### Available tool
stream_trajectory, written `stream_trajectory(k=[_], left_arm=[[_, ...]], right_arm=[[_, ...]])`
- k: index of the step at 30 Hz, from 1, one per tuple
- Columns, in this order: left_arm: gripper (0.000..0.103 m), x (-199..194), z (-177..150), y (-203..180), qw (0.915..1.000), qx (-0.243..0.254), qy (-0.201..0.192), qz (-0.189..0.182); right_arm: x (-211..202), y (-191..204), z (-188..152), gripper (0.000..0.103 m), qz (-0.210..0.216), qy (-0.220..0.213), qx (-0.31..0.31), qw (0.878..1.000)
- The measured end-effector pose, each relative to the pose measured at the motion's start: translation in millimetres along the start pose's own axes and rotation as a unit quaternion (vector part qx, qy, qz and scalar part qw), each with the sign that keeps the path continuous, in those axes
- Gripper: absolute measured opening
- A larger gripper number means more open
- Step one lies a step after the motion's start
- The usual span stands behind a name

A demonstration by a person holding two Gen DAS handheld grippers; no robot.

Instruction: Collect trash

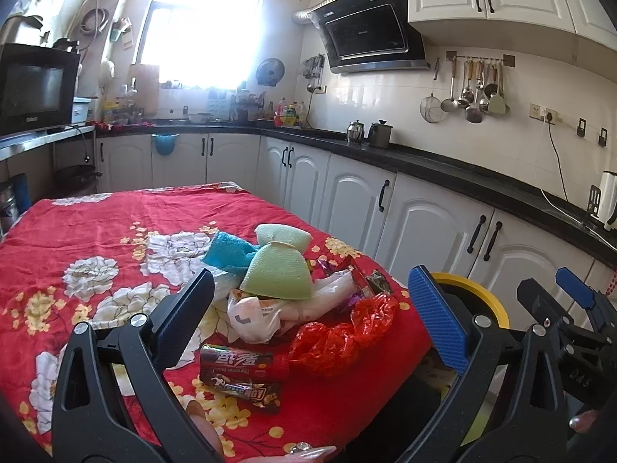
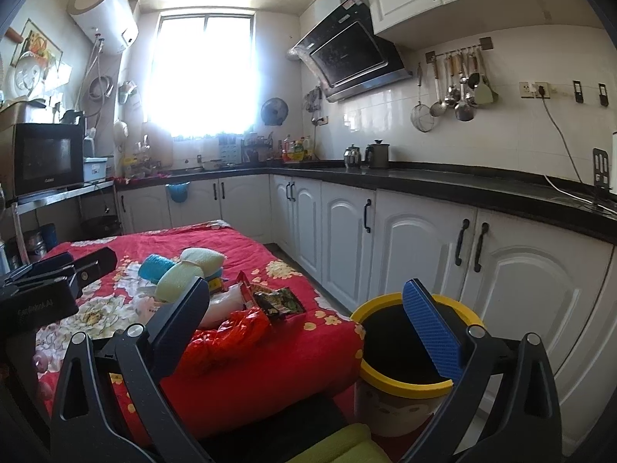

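Two grippers, left gripper (image 1: 308,316) and right gripper (image 2: 312,332), gape wide, holding nothing. The red plastic bag (image 1: 339,332) looks light, crinkly and slippery; pinching a bunched fold seems best.

Both wrist views look forward over the red table (image 1: 96,231) toward the window (image 2: 204,77); the left sits nearer the table, the right farther back (beside the bin (image 2: 408,347)).
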State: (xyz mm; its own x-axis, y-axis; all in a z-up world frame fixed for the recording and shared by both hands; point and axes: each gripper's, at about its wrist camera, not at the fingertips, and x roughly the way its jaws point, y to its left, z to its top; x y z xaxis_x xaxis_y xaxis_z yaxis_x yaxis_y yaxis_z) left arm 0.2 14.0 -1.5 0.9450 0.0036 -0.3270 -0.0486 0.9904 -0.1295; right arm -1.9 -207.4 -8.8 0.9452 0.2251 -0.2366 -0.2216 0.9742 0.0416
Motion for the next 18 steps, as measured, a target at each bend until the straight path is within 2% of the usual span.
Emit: stream_trajectory(k=[8,13,18], left_arm=[[0.092,8.4,2.7,21.8,0.9995,-0.022,0.016,0.014],[0.092,15.9,8.0,36.5,0.9988,-0.036,0.026,0.019],[0.092,33.4,15.7,48.8,0.9972,-0.048,0.054,0.018]], right_arm=[[17.6,20.2,1.1,0.097,0.046,0.038,-0.023,0.998],[30.2,27.4,5.3,0.097,0.057,0.051,-0.024,0.997],[47.5,34.2,10.2,0.097,0.069,0.066,-0.025,0.995]])
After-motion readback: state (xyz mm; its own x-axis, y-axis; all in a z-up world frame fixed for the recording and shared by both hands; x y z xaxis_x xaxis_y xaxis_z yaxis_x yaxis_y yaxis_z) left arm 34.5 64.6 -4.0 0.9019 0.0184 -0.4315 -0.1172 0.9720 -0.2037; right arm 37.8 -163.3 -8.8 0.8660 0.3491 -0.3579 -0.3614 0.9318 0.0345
